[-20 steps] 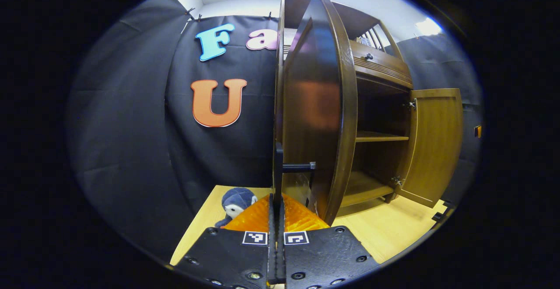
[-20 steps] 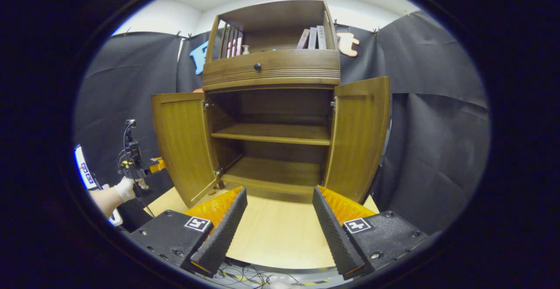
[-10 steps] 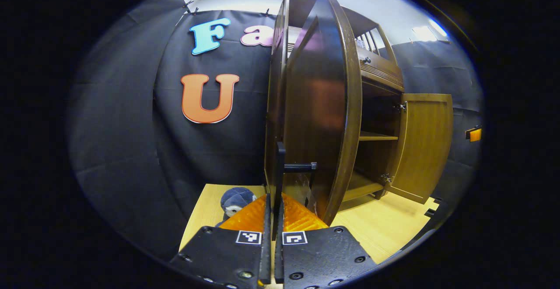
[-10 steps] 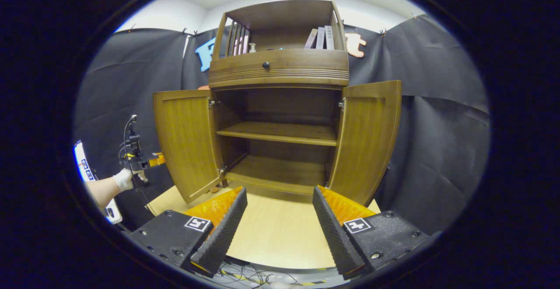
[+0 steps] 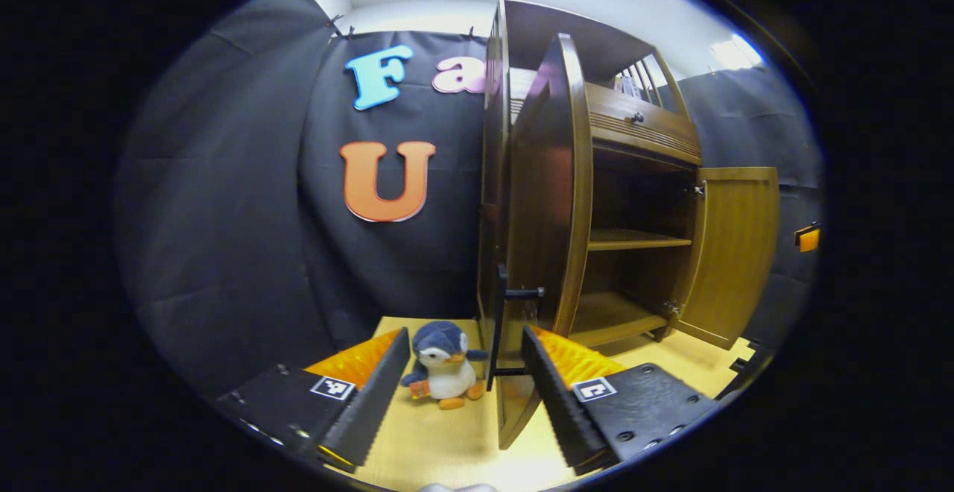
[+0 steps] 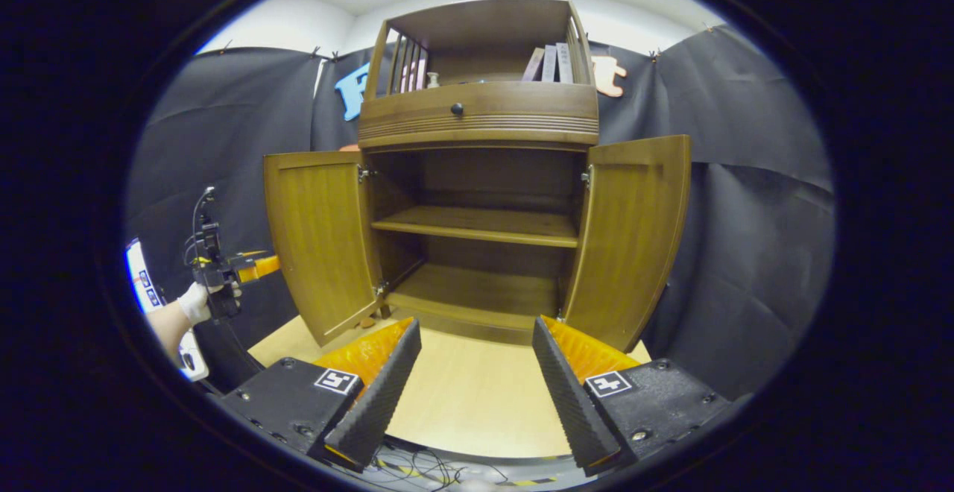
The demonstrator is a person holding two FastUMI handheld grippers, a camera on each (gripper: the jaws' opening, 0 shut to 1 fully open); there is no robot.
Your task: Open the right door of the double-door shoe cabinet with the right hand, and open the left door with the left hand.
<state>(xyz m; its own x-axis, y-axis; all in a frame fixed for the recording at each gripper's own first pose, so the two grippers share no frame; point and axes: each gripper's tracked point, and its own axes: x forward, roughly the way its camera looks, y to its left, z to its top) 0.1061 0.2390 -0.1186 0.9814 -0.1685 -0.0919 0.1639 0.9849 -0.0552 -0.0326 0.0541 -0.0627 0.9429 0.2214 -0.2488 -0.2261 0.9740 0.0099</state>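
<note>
Both doors (image 6: 320, 242) swung wide — shelves (image 6: 477, 225) bare.

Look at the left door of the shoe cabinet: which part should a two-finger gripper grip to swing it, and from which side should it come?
Grip the black bar handle on the left door. It stands upright, held off the outer face near the free edge, so fingers likely close best across it from the front, as the open left gripper now faces it.
</note>
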